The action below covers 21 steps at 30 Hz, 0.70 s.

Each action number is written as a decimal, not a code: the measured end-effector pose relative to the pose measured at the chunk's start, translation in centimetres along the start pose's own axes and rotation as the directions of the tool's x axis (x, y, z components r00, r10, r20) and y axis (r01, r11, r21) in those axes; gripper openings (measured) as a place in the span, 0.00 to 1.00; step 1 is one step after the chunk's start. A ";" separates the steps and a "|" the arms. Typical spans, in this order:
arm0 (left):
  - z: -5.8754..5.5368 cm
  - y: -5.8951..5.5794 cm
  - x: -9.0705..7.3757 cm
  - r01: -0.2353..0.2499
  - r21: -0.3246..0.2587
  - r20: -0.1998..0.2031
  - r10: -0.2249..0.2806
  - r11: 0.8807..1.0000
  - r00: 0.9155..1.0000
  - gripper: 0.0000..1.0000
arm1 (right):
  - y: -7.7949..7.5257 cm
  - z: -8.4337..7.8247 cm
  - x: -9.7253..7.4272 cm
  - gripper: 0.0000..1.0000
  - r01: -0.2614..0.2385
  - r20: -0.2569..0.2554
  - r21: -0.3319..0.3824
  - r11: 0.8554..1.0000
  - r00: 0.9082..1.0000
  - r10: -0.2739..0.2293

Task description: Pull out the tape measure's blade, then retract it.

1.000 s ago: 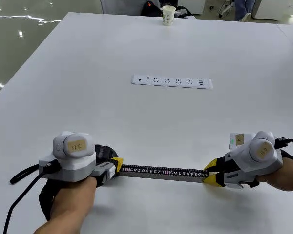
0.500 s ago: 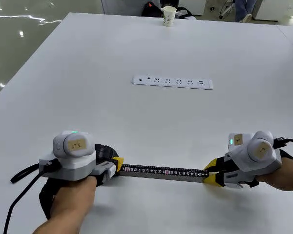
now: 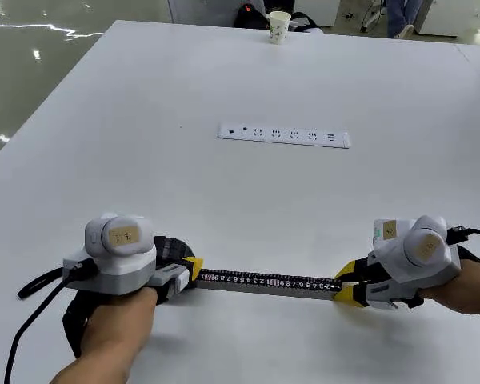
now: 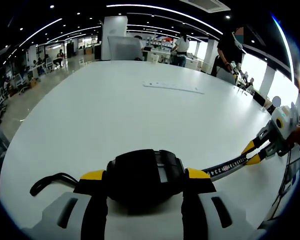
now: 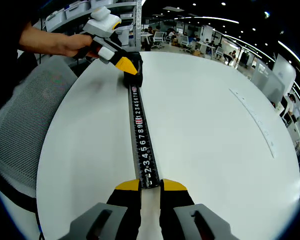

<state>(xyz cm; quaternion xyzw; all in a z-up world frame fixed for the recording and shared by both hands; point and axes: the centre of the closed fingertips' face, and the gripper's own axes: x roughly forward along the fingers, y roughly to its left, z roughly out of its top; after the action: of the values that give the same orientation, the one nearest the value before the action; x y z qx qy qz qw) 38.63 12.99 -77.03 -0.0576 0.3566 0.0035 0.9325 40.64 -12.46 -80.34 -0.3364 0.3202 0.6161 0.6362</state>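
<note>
Left gripper [image 4: 145, 176]: jaws wide, yellow tips pressed on both sides of the tape measure [image 3: 173, 250], a black rounded case, held low at the near-left of the table [image 3: 224, 192]. Right gripper [image 5: 150, 186]: jaws nearly together, pinching the end of the blade [image 5: 141, 132]. Blade is out, running straight btwn the two grippers, low over the tabletop. It's dark w/ white numerals and some red marks, low numbers at the right gripper's end. Further out, mid-table: white power strip [image 3: 284, 136], well apart from the tape measure. Far edge: paper cup [image 3: 278, 26], upright; contents can't tell.
</note>
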 end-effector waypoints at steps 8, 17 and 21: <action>0.1 0.0 0.0 0.003 -0.004 0.001 -0.003 1.000 1.000 0.54 | -0.1 0.0 0.1 0.10 -0.001 -0.003 -0.001 1.000 1.000 0.001; 0.0 0.0 0.0 0.007 -0.012 0.000 -0.007 1.000 1.000 0.54 | 0.1 0.6 0.4 0.10 -0.007 0.000 -0.003 1.000 1.000 0.007; 0.0 0.1 0.0 0.009 -0.014 -0.001 -0.009 1.000 1.000 0.54 | 0.2 0.7 0.4 0.10 -0.008 0.000 -0.001 1.000 1.000 0.008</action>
<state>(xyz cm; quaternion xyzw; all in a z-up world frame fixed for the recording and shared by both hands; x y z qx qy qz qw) 38.66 13.05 -77.05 -0.0656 0.3568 0.0017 0.9319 40.50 -11.62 -80.26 -0.3352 0.3211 0.6188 0.6337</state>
